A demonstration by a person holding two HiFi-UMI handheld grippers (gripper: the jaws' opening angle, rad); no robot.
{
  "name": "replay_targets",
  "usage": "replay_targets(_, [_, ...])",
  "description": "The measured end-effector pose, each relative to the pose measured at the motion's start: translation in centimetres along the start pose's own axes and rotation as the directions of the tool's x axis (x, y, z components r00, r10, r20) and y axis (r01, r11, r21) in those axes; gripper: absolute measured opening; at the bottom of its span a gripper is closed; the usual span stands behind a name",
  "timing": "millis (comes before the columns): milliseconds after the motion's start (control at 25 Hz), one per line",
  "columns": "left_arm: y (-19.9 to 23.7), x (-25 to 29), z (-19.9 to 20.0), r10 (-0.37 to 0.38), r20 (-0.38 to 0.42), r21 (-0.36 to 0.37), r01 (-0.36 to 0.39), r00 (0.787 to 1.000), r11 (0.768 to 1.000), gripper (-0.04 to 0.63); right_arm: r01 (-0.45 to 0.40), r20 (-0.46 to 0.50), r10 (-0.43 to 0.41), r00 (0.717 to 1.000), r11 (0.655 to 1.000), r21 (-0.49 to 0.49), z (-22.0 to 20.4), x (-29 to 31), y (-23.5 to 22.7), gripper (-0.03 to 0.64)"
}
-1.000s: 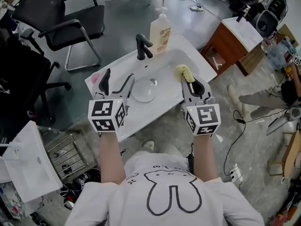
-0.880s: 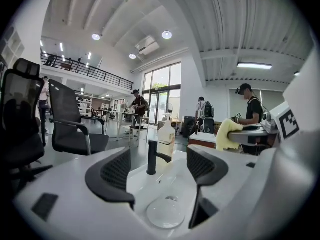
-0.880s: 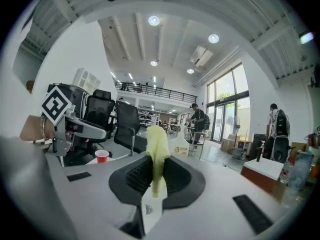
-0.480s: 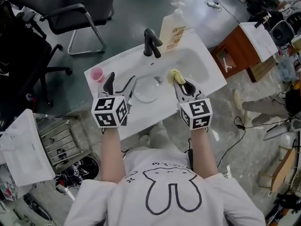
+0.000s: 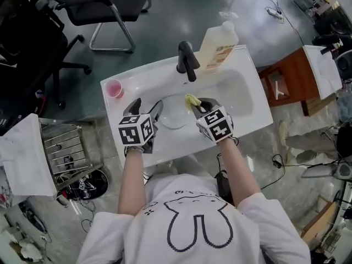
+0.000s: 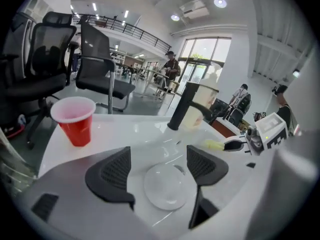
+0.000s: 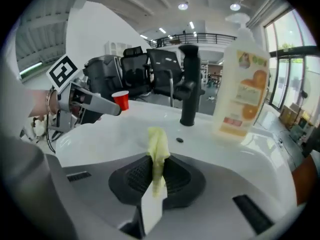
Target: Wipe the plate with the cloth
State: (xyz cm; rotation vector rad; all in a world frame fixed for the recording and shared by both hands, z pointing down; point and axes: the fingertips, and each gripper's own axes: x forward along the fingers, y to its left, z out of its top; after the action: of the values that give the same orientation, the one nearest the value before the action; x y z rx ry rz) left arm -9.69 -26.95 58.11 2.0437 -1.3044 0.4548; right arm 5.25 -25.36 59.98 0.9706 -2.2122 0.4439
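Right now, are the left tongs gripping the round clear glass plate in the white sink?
No: the left tongs stand open, jaws apart, with the round clear glass plate lying flat in the white sink below.

your left tongs (image 5: 146, 104): jaws apart, gripping nothing | your right tongs (image 5: 197, 104): jaws clamped on the yellow cloth (image 7: 158, 151) | your forearms: both stretched forward, side by side, near each other
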Motion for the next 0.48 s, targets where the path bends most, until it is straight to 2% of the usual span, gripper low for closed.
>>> replay_targets(80, [0.5, 0.9, -1.6, 0.008, -0.059, -0.054, -0.012, 0.998, 0.998, 0.355, -0.067, -0.092, 0.064, 0.994, 0.997, -0.03, -1.8, 2.1, 0.5, 0.048])
replay_targets(200, [1.0, 2.2, -3.6, 0.013, -0.126, -0.118, -0.028, 0.992, 0.993, 0.356, -0.143, -0.216, 0.122, 0.969, 0.986, -0.085, -4.0, 4.2, 0.8, 0.048])
replay_targets(480, [1.4, 4.4, -7.0, 0.001, -0.227, -0.261, -0.062, 0.974, 0.963, 0.355, -0.292, -0.385, 0.213, 0.898, 0.943, -0.159, -7.9, 7.4, 1.5, 0.048])
